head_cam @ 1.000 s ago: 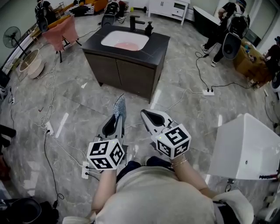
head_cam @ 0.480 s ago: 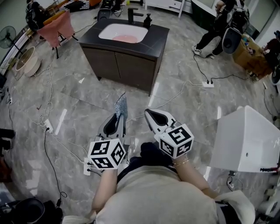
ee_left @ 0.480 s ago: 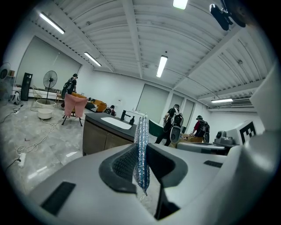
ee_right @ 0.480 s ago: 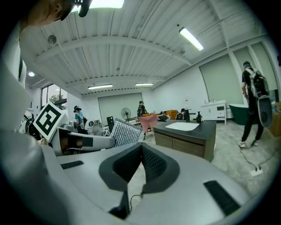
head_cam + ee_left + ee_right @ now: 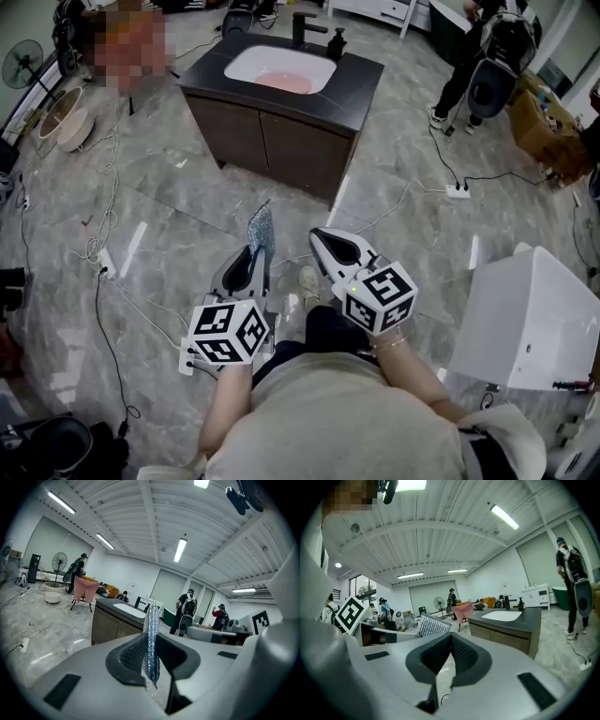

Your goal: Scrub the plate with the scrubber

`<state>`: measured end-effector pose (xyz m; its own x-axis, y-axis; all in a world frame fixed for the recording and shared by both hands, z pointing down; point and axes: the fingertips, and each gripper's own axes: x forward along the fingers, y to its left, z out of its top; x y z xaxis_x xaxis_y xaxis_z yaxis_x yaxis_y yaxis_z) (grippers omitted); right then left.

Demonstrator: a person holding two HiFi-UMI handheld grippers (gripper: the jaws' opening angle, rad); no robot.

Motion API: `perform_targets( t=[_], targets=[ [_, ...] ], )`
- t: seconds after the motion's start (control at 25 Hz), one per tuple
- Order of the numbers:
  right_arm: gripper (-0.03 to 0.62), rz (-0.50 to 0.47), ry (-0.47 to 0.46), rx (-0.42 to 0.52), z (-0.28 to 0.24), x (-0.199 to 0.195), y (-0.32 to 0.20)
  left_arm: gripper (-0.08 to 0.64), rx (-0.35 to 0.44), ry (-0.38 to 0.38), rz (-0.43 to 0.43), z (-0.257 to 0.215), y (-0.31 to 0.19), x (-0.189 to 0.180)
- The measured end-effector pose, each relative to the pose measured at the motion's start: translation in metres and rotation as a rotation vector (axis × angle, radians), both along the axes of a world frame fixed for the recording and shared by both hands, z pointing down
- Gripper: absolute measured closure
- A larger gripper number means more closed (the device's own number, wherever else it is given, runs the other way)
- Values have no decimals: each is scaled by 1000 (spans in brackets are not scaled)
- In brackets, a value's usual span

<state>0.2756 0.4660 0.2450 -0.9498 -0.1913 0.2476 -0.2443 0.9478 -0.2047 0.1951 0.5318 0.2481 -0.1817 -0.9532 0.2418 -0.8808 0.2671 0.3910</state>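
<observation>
Progress: scrubbing had not begun; the person stood well apart from the sink (image 5: pixel 246 58), with open floor between.
Done: only the pick-up, as far as I could judge, since the scrubber (image 5: pixel 260 228) was already in hand.
Left to do: walk up to the cabinet (image 5: pixel 281 141), reach the plate, scrub it.
Left gripper (image 5: pixel 255 253): jaws pinched on the scrubber, which stood edge-on and poked out past the tips.
Right gripper (image 5: pixel 321 238): jaws pressed together, nothing between them.
Plate (image 5: pixel 281 82): a pink shape lying in the sink basin (I took it for the plate; too far off to be sure).
Count, task things: one scrubber, one plate, two grippers.
Count, at the sink: one basin, one dark tap (image 5: pixel 302 28), one dark bottle (image 5: pixel 336 45) just beside it.
</observation>
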Motion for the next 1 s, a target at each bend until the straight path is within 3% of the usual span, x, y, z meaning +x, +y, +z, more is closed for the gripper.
perform_targets(
  t=[0.52, 0.72, 1.0],
  targets=[
    [588, -54, -11, 41, -9, -85, -152, 482, 39, -41, -35, -19, -141, -87],
    [588, -112, -52, -7, -10, -119, -197, 482, 45, -33, -58, -19, -188, -111],
    [588, -124, -30, -22, -3, -143, -239, 482, 5, -4, -61, -7, -227, -136]
  ],
)
